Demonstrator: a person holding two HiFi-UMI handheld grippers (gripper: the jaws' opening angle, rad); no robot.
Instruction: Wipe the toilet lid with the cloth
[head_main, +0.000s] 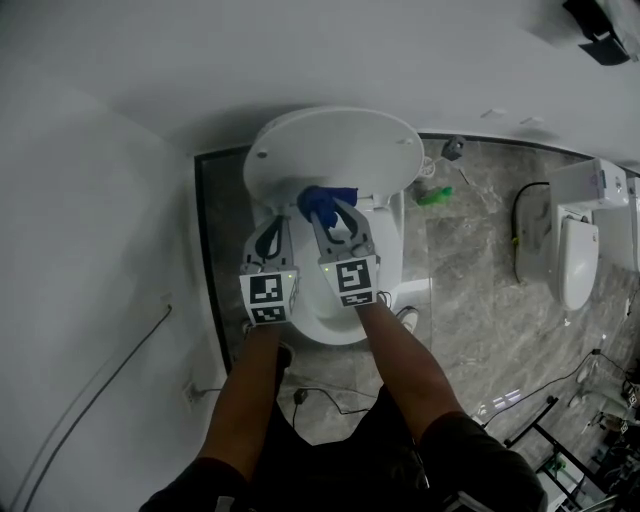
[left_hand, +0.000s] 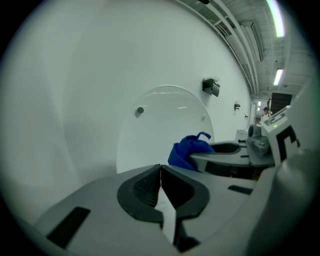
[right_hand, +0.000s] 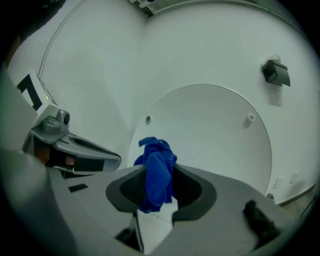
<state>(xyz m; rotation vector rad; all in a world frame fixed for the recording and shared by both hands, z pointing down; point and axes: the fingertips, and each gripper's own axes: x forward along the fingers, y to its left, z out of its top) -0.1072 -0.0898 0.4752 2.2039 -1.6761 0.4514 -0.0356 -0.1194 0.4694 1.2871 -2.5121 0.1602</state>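
The white toilet lid (head_main: 335, 150) stands raised against the wall, its round inner face (right_hand: 210, 130) turned toward me. My right gripper (head_main: 322, 214) is shut on a bunched blue cloth (right_hand: 157, 172), which it holds just in front of the lid's lower edge. The cloth (head_main: 324, 200) pokes out past the jaw tips. My left gripper (head_main: 272, 232) hangs beside it on the left, shut and empty, its pads (left_hand: 150, 187) pressed together. In the left gripper view the cloth (left_hand: 190, 150) shows ahead on the right, before the lid (left_hand: 165, 125).
The toilet bowl (head_main: 345, 310) lies below both grippers. A grey wall rises behind and to the left. On the marble floor at right lie a green bottle (head_main: 434, 196), cables and a second toilet (head_main: 580, 240). A dark box (right_hand: 276, 73) hangs on the wall.
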